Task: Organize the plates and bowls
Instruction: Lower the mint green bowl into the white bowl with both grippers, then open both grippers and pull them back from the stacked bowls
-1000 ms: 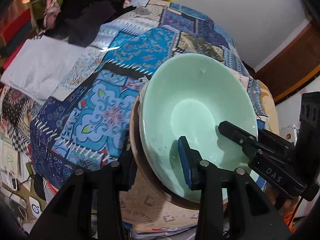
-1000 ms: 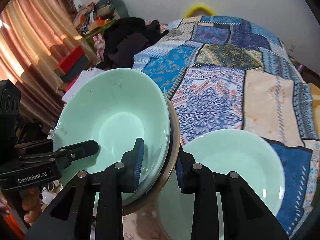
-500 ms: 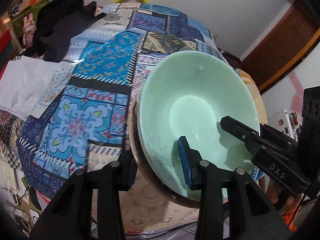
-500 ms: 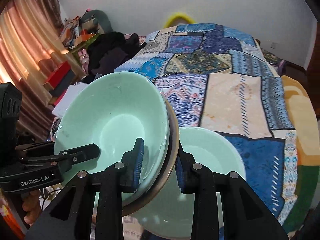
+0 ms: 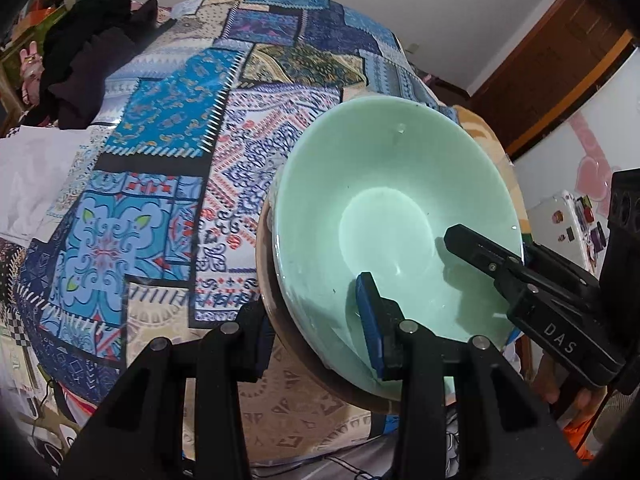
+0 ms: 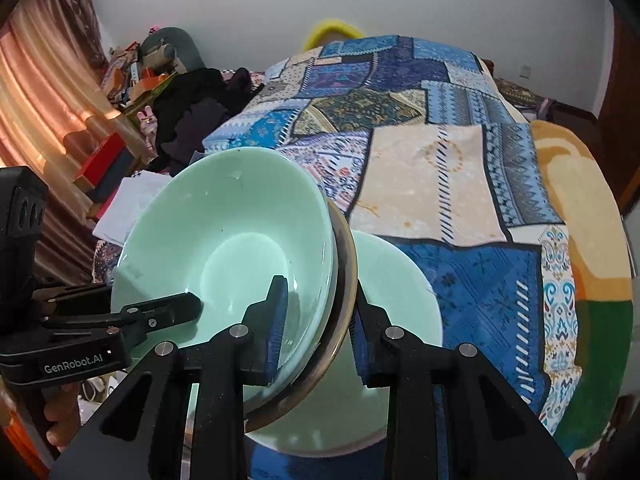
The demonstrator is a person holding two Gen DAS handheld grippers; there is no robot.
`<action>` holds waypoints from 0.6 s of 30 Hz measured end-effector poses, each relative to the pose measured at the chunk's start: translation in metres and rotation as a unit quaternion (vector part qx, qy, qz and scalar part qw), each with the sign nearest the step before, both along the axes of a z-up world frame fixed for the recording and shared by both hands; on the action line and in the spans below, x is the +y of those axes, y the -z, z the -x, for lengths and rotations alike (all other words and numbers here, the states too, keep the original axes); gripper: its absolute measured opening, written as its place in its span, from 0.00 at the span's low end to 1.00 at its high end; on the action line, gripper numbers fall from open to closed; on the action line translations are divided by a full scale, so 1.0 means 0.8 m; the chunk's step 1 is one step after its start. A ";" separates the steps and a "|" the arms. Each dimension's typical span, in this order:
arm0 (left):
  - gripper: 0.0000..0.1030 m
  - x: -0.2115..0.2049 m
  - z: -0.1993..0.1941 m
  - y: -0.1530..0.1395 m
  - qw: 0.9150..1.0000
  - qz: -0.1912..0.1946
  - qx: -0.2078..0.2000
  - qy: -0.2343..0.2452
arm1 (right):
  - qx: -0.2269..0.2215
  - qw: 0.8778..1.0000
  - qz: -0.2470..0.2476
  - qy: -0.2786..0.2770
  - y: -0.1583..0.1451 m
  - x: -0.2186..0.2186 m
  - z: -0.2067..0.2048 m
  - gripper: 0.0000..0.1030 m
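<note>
Right wrist: both tools are clamping the bowl stack's rim; keeping it level prevents sliding.

The green plate lies half hidden behind the stacked bowls, the left gripper has its outer finger covered by their rim, and the bedspread is cut off at the edges.

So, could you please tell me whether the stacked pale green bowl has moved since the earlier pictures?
Yes. The pale green bowl, clamped by both grippers, has travelled across the patchwork bedspread, now overlapping the lone green plate lying there.
</note>
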State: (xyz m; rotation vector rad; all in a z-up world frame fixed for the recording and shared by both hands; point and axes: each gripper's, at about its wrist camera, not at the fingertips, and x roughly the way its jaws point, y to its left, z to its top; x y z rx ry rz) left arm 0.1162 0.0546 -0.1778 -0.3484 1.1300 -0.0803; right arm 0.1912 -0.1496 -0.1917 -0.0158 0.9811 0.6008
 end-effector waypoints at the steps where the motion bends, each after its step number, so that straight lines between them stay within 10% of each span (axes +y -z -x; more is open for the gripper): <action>1: 0.37 -0.003 -0.002 0.003 1.000 0.000 0.003 0.002 | 0.002 1.000 0.000 0.001 0.002 -0.003 0.000 0.26; 18: 0.37 -0.027 -0.019 0.040 0.999 -0.002 0.036 0.026 | 0.037 0.999 0.011 0.010 0.035 -0.023 -0.006 0.25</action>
